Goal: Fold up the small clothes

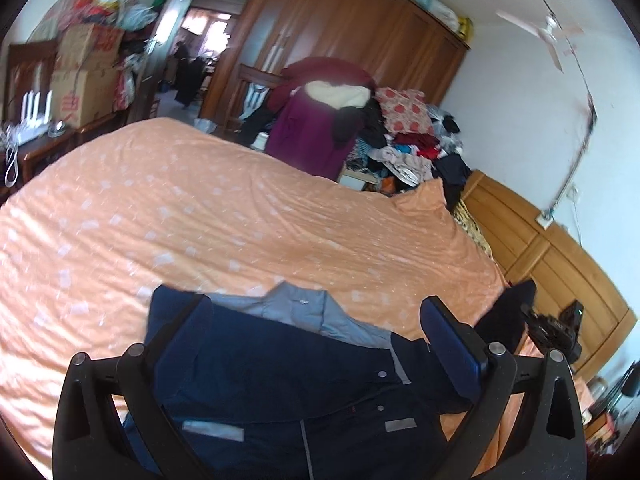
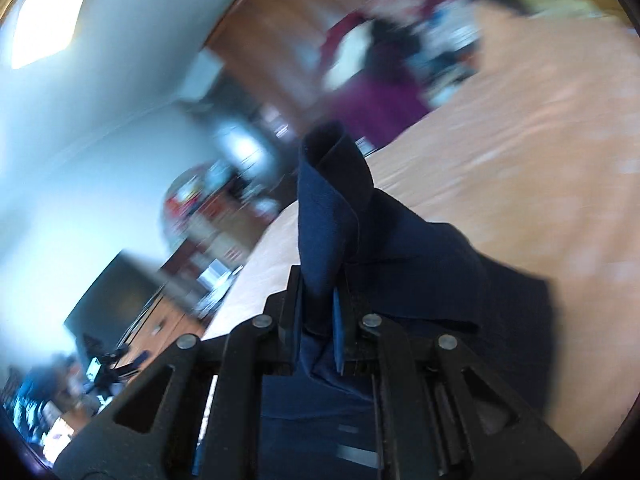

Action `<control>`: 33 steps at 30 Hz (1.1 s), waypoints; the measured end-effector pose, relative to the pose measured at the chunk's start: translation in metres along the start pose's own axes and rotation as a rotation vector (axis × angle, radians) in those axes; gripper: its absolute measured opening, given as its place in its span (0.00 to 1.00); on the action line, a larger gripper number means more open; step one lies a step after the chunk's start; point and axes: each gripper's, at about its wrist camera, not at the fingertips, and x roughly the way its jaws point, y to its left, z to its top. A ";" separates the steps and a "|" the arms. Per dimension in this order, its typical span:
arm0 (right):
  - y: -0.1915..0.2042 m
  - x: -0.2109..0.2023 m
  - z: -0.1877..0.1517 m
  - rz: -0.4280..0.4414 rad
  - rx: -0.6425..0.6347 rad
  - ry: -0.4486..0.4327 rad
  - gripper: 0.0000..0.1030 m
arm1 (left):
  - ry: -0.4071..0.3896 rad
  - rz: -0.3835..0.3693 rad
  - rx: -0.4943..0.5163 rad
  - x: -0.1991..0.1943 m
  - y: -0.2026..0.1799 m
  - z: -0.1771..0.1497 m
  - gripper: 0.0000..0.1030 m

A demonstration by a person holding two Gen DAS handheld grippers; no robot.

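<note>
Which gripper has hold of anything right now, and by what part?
The right gripper is shut on the navy jacket, pinching a sleeve near its cuff. The left gripper is open above the jacket, holding nothing.

**Black linkage grippers with blue pads**

The left gripper (image 1: pixel 316 320) has curved matte-black arms joined by round silver pivot pins, and its fingers (image 1: pixel 452 344) carry flat blue pads. The right gripper (image 2: pixel 318 312) shares the build: black angular links with cut-out slots, silver rivets, and a blue pad edge on one finger (image 2: pixel 338 328).
</note>
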 end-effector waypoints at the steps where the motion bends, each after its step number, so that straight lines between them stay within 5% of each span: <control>1: 0.016 0.030 -0.008 0.036 -0.008 0.035 0.12 | -0.001 0.002 -0.015 -0.002 0.008 -0.002 1.00; 5: 0.068 0.151 -0.066 0.132 -0.045 0.195 0.12 | 0.027 0.028 -0.057 -0.003 0.043 -0.015 1.00; 10: 0.072 0.256 -0.148 0.053 -0.049 0.429 0.30 | 0.084 0.022 -0.097 0.014 0.076 -0.031 1.00; 15: 0.064 0.195 -0.158 0.060 -0.034 0.383 0.41 | 0.216 -0.042 -0.157 0.054 0.098 -0.059 1.00; 19: 0.029 0.119 -0.167 -0.029 0.006 0.351 0.46 | 0.343 -0.122 -0.208 0.100 0.102 -0.092 1.00; 23: -0.001 0.084 -0.177 -0.110 0.083 0.361 0.47 | 0.418 -0.187 -0.266 0.146 0.098 -0.120 1.00; 26: -0.017 0.070 -0.182 -0.143 0.125 0.359 0.47 | 0.451 -0.168 -0.278 0.180 0.094 -0.130 1.00; 28: -0.022 0.065 -0.182 -0.143 0.142 0.349 0.47 | 0.485 -0.088 -0.289 0.203 0.098 -0.136 0.99; 33: -0.020 0.068 -0.184 -0.127 0.139 0.344 0.47 | 0.435 -0.035 -0.299 0.222 0.099 -0.138 0.98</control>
